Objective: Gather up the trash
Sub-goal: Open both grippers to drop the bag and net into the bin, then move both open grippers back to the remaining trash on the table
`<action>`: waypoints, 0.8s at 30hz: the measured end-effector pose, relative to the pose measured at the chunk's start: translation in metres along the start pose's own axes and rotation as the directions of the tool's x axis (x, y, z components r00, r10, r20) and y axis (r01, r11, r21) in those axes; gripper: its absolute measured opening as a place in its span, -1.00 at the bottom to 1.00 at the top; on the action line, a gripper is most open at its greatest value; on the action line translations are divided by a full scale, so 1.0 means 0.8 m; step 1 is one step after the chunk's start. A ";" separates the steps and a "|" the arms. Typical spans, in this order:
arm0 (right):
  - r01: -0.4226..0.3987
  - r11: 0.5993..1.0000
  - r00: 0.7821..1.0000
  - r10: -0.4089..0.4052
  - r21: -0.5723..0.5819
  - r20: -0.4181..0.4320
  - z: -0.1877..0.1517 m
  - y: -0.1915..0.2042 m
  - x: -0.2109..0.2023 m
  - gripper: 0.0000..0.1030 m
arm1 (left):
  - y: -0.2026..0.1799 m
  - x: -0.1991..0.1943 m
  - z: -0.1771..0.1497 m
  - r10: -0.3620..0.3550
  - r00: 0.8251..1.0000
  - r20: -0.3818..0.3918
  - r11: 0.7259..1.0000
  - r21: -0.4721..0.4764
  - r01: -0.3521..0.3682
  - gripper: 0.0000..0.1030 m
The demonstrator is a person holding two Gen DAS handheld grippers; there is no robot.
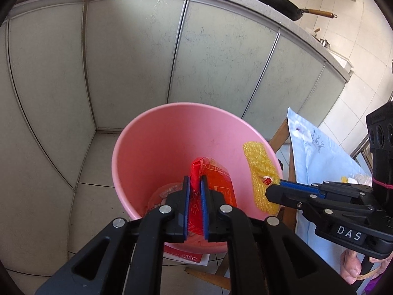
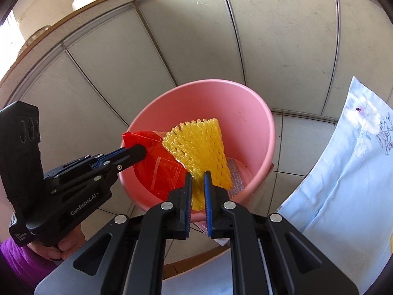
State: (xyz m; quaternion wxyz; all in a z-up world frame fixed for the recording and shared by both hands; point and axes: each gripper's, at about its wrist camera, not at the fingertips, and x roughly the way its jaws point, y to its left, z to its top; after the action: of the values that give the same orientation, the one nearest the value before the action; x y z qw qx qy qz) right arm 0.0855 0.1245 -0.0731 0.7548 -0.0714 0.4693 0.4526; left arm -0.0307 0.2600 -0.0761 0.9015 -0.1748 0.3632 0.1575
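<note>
A pink plastic bin stands on the tiled floor; it also shows in the right wrist view. My left gripper is shut on a red plastic wrapper and holds it over the bin's mouth; the wrapper also shows in the right wrist view. My right gripper is shut on a yellow foam net, which hangs over the bin beside the wrapper. In the left wrist view the net hangs at the bin's right rim from the right gripper. Clear crumpled plastic lies in the bin's bottom.
Grey-green cabinet doors stand right behind the bin, under a counter with a black pan. A table with a light blue flowered cloth is to the right. A red and white paper lies under the bin.
</note>
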 end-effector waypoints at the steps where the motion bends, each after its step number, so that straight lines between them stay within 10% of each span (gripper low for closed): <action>1: 0.001 1.000 1.000 -0.001 0.002 -0.005 0.002 -0.002 0.000 -0.76 | -0.001 0.002 0.000 0.001 1.000 -0.004 1.000 0.002 -0.001 -0.82; 7: 0.004 1.000 1.000 -0.003 0.021 -0.023 0.002 -0.002 0.005 -0.35 | 0.005 0.002 -0.003 -0.008 1.000 -0.012 0.999 -0.032 0.008 -0.62; 24: 0.024 1.000 0.997 -0.024 0.005 0.075 -0.012 0.000 -0.052 -0.32 | -0.013 -0.041 0.011 -0.062 0.997 0.035 0.998 -0.028 0.063 -0.55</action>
State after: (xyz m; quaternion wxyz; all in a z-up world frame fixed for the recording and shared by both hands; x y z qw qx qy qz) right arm 0.0729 0.0936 -0.0462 0.7773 -0.0584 0.4408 0.4449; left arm -0.0437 0.2491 -0.0447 0.9094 -0.1964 0.3399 0.1373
